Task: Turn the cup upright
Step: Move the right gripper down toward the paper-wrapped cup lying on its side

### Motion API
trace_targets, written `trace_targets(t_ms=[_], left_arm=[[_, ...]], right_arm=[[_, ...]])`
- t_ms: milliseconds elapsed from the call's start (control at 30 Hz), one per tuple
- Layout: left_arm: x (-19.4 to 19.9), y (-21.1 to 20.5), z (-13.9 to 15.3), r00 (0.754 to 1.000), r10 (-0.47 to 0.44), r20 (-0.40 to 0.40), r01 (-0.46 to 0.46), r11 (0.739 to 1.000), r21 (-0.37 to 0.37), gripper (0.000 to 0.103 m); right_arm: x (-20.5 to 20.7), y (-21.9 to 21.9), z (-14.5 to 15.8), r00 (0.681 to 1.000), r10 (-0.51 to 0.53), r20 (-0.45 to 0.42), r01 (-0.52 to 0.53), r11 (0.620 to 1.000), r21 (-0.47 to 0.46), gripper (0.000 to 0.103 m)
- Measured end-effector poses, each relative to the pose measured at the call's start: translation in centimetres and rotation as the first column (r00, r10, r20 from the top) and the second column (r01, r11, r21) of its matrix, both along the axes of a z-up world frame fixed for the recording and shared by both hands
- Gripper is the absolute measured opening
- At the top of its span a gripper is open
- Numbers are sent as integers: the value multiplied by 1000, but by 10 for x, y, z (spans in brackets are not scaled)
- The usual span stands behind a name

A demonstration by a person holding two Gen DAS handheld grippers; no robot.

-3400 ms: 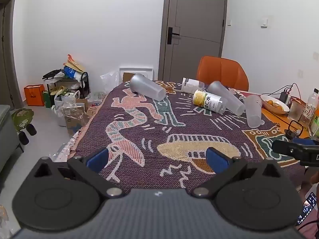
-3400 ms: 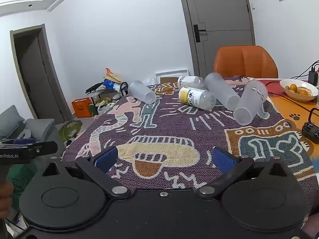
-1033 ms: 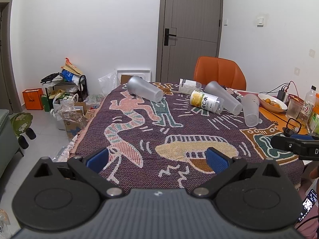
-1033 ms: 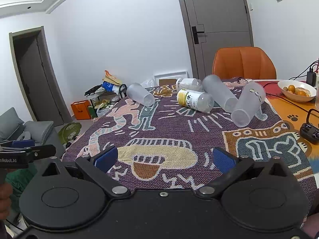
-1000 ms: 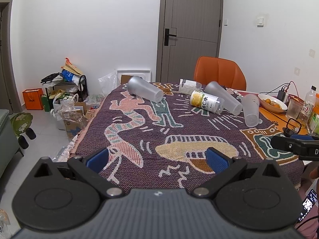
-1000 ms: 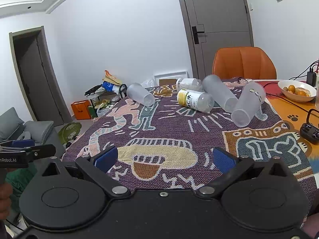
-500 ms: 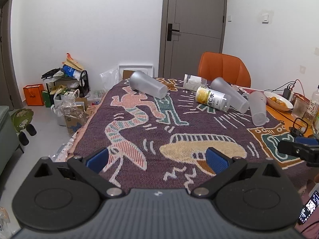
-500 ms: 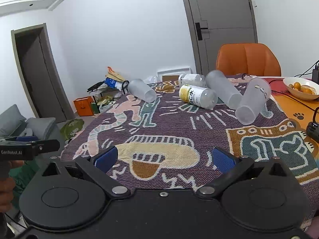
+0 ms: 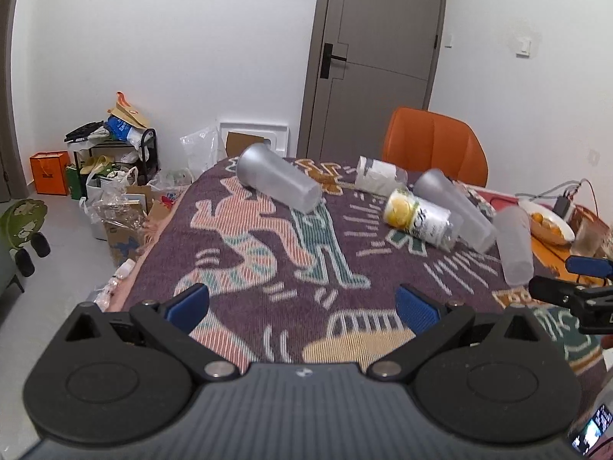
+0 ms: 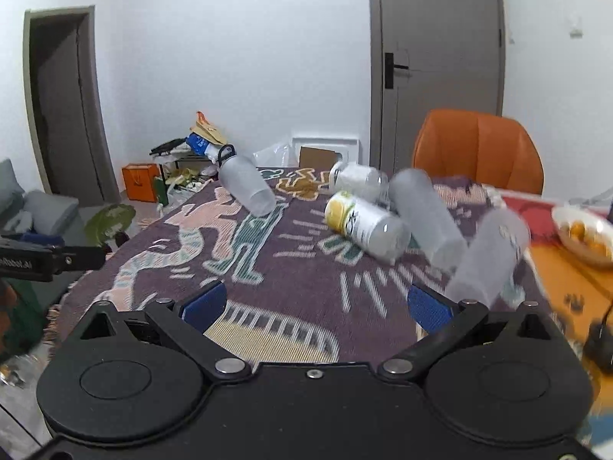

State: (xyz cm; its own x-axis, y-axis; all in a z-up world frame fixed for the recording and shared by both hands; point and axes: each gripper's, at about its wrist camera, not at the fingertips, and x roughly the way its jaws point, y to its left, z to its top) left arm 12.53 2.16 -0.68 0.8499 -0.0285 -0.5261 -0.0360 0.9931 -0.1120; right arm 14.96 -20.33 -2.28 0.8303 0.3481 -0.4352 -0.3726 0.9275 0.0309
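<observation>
Cups lay tipped over on the patterned woven blanket (image 9: 268,268) that covered the table. Taking the yellow-labelled bottle (image 9: 421,218) as the landmark: one frosted cup (image 9: 277,182) rested on its side well to the left of it, apart from everything else; a second frosted cup (image 9: 456,211) lay just behind the bottle, touching or nearly touching it; a third frosted cup (image 9: 515,245) lay to the bottle's right, nearer the blanket's edge. A white-labelled bottle (image 9: 377,175) lay just beyond the yellow-labelled one, and an orange chair (image 9: 435,145) stood farther behind it. A bowl of oranges (image 9: 548,222) sat past the third cup, off the blanket.

The left gripper (image 9: 302,306) hovered over the near part of the blanket, well short of the bottle, its blue-padded fingers (image 9: 187,304) spread wide with nothing between them. The right gripper (image 10: 314,304) was likewise spread and empty; in its blurred view the third cup (image 10: 486,257) lay just beyond its right finger (image 10: 427,306), not touching it
</observation>
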Motion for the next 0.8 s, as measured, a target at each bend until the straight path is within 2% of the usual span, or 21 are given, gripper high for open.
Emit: trace_targets(t_ms=[200,400,533,800], left_arm=[[36,11,11,1000,16,9,-16,999,-29,102],[75,20,18,999,37,-2,-37,999,-34,102],[98,28,26,998,59,9,-58,996,-68,102],[149,46,37,993,119,-3,-119,987,-108,102]], right_arm=[[43,11,19,999,37,20,-36,998,-56,103],[88,21,30,997,70,11,-69,992,-106,100],[115,26,40,996,91,-5,-91,988,-126,99],[174,44,58,988,153,-1,-149,962,-227,98]])
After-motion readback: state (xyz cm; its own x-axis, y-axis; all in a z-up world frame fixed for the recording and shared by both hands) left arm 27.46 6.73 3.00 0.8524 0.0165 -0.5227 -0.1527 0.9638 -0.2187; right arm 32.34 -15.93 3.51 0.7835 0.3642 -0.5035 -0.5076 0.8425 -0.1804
